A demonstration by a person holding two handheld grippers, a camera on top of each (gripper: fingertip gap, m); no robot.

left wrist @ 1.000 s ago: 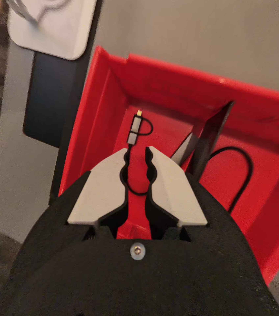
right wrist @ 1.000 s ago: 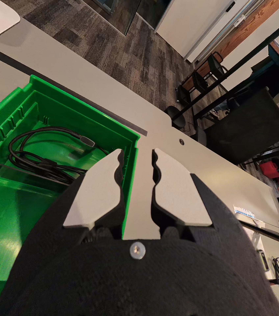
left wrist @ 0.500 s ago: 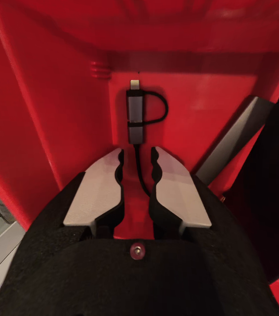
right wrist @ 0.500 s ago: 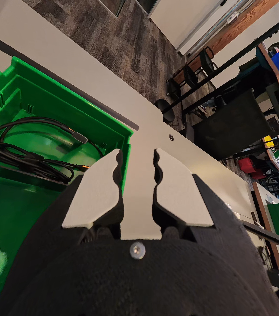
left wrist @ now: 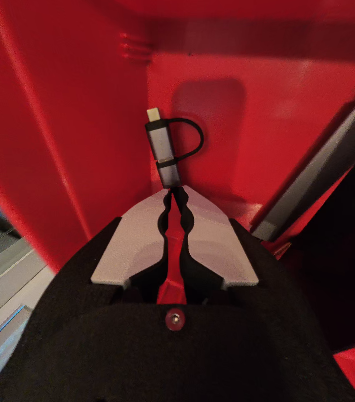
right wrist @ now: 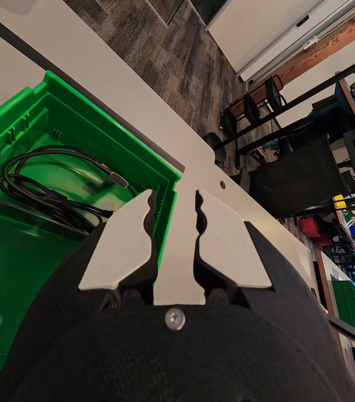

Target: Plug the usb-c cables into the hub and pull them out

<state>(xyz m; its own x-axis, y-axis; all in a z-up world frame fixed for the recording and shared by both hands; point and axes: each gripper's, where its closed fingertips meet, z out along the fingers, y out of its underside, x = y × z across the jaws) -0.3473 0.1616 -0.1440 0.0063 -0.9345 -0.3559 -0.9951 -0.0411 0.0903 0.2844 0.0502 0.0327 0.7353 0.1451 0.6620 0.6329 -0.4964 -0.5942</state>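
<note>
Left wrist view — left gripper (left wrist: 173,191), parted earlier, now pinches the cable (left wrist: 174,193); right gripper (right wrist: 173,193) stays parted.

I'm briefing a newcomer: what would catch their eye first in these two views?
In the left wrist view, the left gripper is shut on the cable just behind a grey USB-C plug inside the red bin. The right gripper is open over the table, beside a green bin holding coiled black cable.

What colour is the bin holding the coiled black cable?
Green; the right wrist view shows it best.
</note>
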